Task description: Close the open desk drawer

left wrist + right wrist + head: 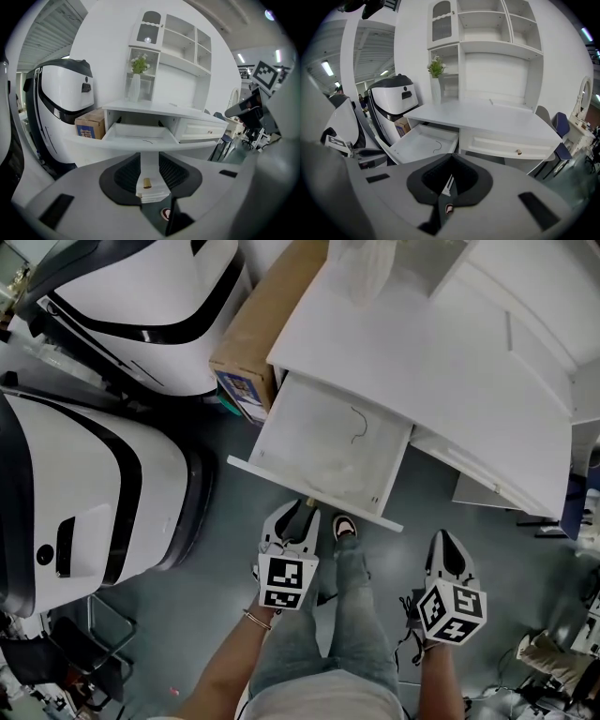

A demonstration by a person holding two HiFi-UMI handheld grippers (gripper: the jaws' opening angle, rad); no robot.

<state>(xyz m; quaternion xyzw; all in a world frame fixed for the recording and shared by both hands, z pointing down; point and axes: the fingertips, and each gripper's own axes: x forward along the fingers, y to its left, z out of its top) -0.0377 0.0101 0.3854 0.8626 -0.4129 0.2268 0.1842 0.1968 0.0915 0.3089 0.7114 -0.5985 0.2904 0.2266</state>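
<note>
Drawer [281,479] is pulled way out from the left half of the white desk, sticking out over the grey floor [216,606] toward the person. Inside it's pretty much just a thin dark curl of wire [358,425] lying on the bottom. The drawer next to it [506,147] on the right is shut flush.

Left hand-held gripper [296,514] is right up at the front panel of the open drawer. In the left gripper view the jaws are a little apart, and the small brass knob [146,183] of that panel sits in the gap between them. As far as I can see it isn't pinched, so I'd call it released.

Right hand-held gripper [447,545] hangs well off to the right, out in front of the desk and touching nothing. Its jaws are clenched almost together with only a sliver of light between them, and nothing is in there.

Other stuff around:
- cardboard box [253,334] is on the floor just left of the desk
- two big white-and-black machines [84,493] sit further left
- white vase with a green plant [135,86] stands at the back of the surface [422,362], under the shelf hutch [180,42]
- the person's shoe [344,526] is just beside the left gripper, below the drawer front
</note>
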